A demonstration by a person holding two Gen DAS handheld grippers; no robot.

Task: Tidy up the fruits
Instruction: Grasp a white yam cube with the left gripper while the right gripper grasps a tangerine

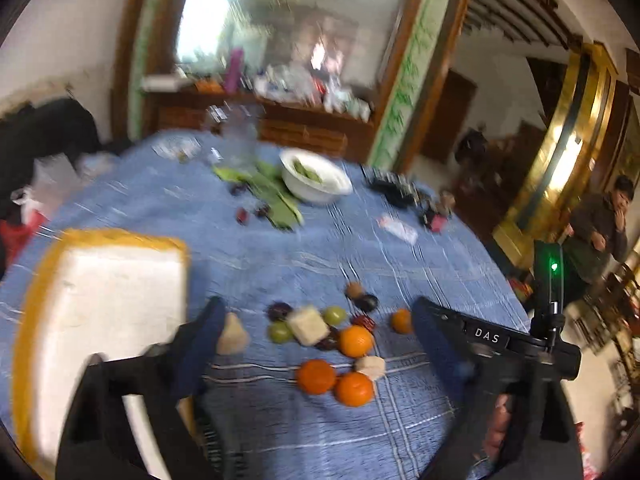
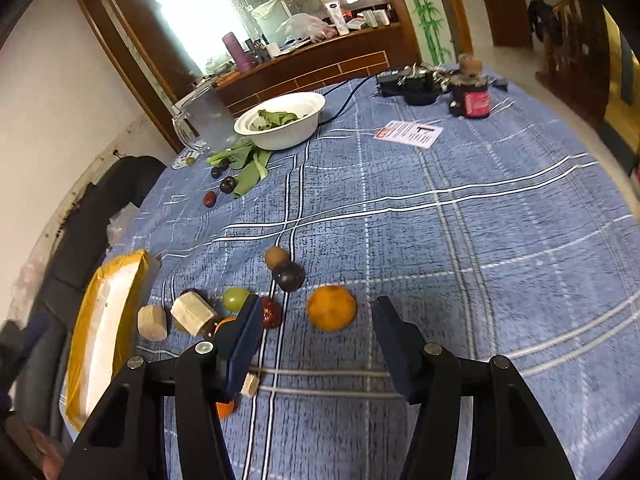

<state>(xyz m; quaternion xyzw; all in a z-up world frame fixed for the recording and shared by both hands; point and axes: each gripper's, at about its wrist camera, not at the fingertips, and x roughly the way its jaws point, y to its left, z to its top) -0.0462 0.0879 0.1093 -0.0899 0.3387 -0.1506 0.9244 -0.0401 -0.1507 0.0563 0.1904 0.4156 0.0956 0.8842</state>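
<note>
While left wrist blurs, right wrist shows orange between parted jaws, untouched.

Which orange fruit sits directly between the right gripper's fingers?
The lone orange right of the pile; the other oranges cluster together, left of the right gripper.

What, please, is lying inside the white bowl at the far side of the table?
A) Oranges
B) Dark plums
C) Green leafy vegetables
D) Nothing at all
C: in the right wrist view the white bowl holds green leaves, while the oranges, such as the orange on its own, lie on the blue cloth nearer the camera.
</note>
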